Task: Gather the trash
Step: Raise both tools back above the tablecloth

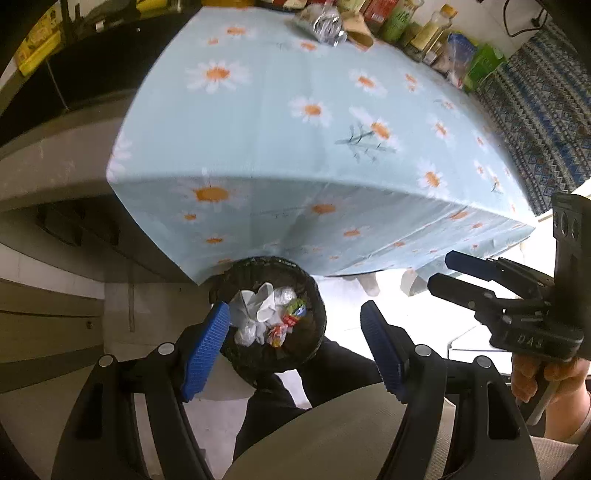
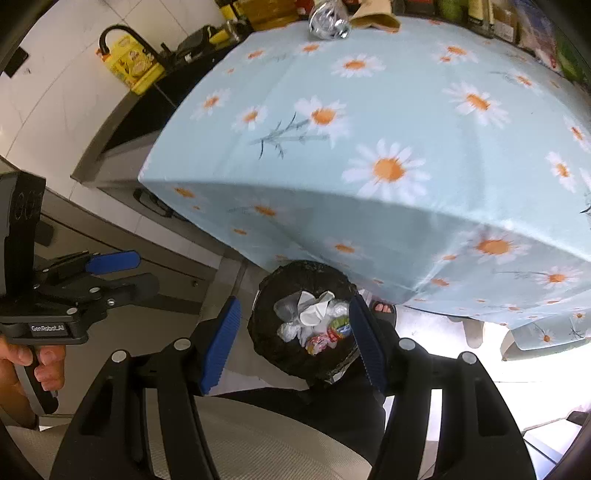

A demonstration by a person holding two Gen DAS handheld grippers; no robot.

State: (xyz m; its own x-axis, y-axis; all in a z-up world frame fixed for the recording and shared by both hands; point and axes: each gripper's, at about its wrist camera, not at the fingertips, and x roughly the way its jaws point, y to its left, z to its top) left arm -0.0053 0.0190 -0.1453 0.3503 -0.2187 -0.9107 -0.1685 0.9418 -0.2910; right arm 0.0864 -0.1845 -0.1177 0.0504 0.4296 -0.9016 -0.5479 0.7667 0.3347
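A round bin with a black liner [image 1: 314,325] [image 2: 266,343] stands on the floor below the table's near edge. It holds crumpled white tissues [image 1: 258,310] [image 2: 314,310] and colourful wrappers [image 1: 291,317] [image 2: 325,338]. My left gripper [image 1: 295,328] is open and empty, held above the bin. My right gripper [image 2: 295,328] is open and empty too, also above the bin. Each gripper shows from the side in the other's view: the right one [image 1: 447,273], the left one [image 2: 144,271]. A crumpled foil piece [image 1: 327,22] [image 2: 328,20] lies at the table's far edge.
The table wears a light blue daisy cloth [image 1: 295,129] [image 2: 369,129]. Bottles and packets [image 1: 424,29] line its far side. A brown paper piece [image 2: 376,14] lies next to the foil. A dark counter with a faucet [image 2: 122,37] is at the left. A patterned rug [image 1: 535,110] is at the right.
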